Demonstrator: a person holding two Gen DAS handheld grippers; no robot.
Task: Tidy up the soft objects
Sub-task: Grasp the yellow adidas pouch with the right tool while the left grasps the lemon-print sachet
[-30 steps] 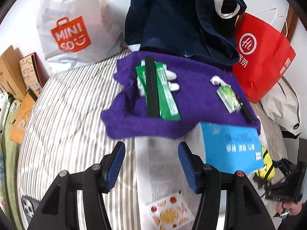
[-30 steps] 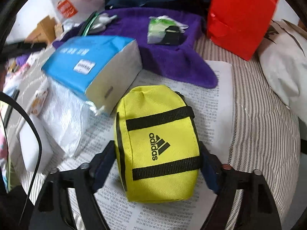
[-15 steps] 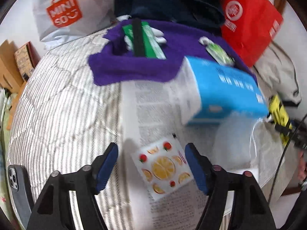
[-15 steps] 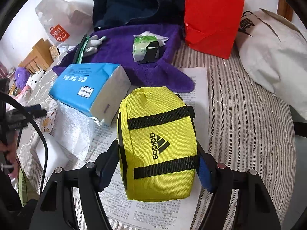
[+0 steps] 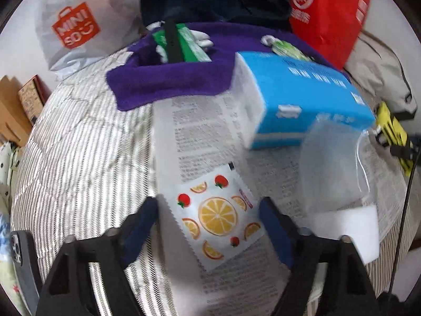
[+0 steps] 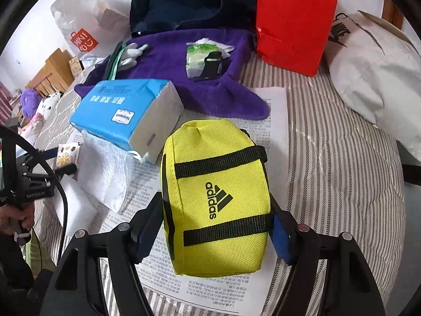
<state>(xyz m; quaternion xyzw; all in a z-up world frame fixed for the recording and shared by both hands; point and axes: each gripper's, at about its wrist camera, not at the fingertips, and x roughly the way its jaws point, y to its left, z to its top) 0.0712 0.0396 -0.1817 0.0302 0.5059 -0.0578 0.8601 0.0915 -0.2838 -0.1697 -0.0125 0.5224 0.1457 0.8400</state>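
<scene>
A white packet printed with orange slices [image 5: 218, 216] lies on the newspaper [image 5: 194, 131]. My left gripper [image 5: 210, 226] straddles it, and the jaws are closing with a thin gap left at the pads. My right gripper [image 6: 215, 226] is shut on a yellow Adidas pouch [image 6: 215, 194], with a pad [image 6: 280, 239] pressed into each side. A blue tissue pack [image 6: 123, 110] leans on a clear mesh bag [image 6: 105, 173]. Behind them, the purple towel [image 6: 210, 94] carries a green packet and small wipes.
A red paper bag [image 6: 294, 21], a navy garment [image 6: 189, 2] and a Miniso bag [image 5: 76, 26] line the back. A white tote [image 6: 373, 65] lies at the right, a white foam block [image 5: 350, 226] beside the mesh bag, and a phone [image 5: 21, 252] at the near left.
My left gripper came down and back from the towel's edge to sit around the fruit packet. My right gripper kept its hold on the yellow pouch and hardly moved.
</scene>
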